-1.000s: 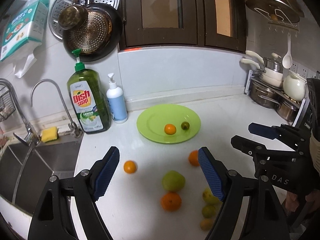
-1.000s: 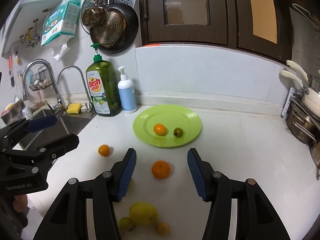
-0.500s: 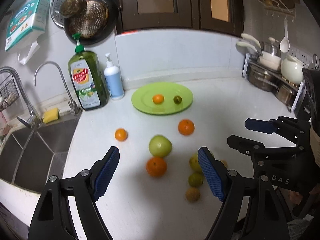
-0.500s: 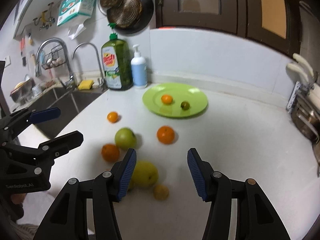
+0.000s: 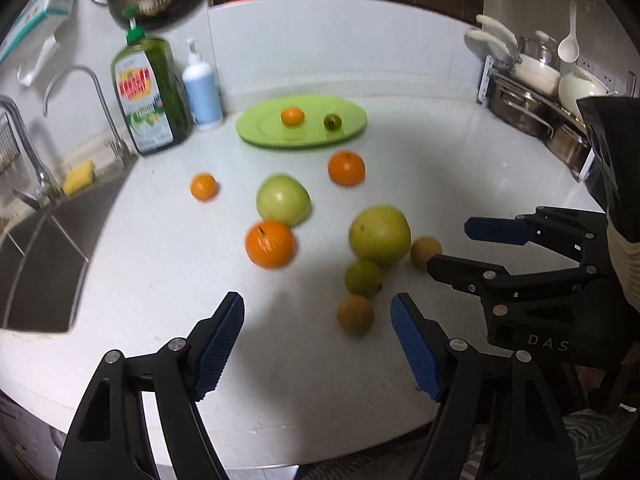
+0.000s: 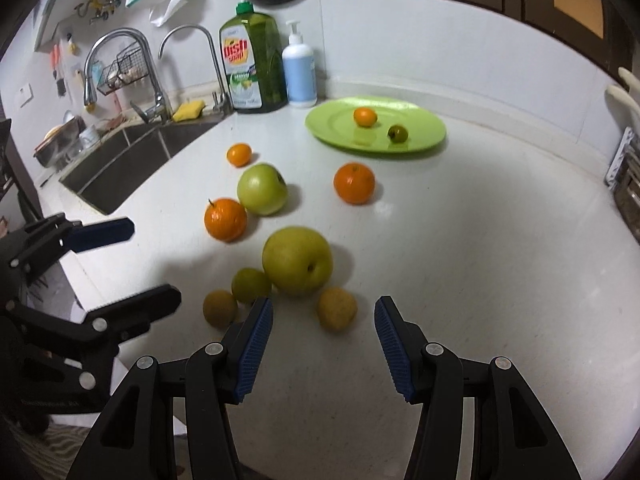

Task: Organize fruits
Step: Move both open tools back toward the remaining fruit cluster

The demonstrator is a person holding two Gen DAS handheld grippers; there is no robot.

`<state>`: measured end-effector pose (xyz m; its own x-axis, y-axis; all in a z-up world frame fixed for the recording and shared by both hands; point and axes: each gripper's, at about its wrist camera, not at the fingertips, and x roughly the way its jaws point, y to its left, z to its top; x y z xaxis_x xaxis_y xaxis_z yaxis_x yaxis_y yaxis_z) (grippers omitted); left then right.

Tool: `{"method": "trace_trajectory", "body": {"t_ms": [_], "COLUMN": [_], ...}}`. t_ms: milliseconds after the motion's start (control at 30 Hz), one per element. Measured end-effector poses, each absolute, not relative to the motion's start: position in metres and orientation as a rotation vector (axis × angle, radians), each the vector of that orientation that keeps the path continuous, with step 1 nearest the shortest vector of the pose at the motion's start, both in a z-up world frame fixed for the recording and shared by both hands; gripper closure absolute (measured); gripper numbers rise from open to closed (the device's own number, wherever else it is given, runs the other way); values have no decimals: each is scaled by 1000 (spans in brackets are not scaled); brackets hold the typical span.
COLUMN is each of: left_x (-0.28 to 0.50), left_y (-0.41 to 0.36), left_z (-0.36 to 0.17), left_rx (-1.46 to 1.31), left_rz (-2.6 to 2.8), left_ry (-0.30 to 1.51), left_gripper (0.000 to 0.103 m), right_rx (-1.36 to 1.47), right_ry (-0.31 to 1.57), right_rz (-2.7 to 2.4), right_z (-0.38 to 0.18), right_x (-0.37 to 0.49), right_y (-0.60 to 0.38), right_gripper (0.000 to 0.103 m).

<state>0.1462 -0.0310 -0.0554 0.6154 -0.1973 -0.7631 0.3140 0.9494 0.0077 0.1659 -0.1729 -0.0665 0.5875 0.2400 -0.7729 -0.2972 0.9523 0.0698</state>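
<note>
Plainly, the matter turns on which claw lies nearer which fruit. Both are spread wide and carry nothing. The right gripper (image 6: 323, 344) hangs over the near edge of the white countertop (image 6: 500, 248), and the small brownish-yellow fruit (image 6: 337, 309) sits just ahead of the gap between its fingers, a touch left of centre. Just behind that fruit, touching or nearly so, is the large yellow-green pear (image 6: 297, 260), with a small green fruit (image 6: 251, 285) against the pear's left side and a second brownish fruit (image 6: 220, 308) just left of the right gripper's left finger.

The left gripper (image 5: 317, 344) also hovers at the near edge, and that second brownish fruit (image 5: 355, 314) lies just ahead, toward its right finger. So each claw has one small round fruit directly before it; being round, neither offers a long axis to align with.

Farther in, toward the middle of the countertop, lie an orange (image 6: 225, 219) touching a green apple (image 6: 262, 189), another orange (image 6: 354, 183) and a small mandarin (image 6: 239, 154). The green plate (image 6: 424, 136) sits near the back wall and holds a small orange fruit (image 6: 365, 116) and a small dark green fruit (image 6: 397, 133), well apart from both claws.

My judgement: the likeliest next move is a short forward reach, the tight cluster around the pear risking a nudge.
</note>
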Motion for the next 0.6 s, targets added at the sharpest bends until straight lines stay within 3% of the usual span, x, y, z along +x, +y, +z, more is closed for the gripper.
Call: {"method": "trace_trajectory", "body": {"t_ms": [467, 600], "left_x": [153, 157], "left_y": [-42, -45], "left_z": [-80, -83], "left_rx": [104, 96], "left_rz": [-317, -322], "left_ry": [930, 942], "left_gripper": [50, 57], "right_rx": [-87, -79], "right_ry": [950, 949], "right_rz": [339, 342], "right_z": [-91, -92], "right_x": [175, 178], "right_y": [-173, -174], "right_gripper": [50, 54]}}
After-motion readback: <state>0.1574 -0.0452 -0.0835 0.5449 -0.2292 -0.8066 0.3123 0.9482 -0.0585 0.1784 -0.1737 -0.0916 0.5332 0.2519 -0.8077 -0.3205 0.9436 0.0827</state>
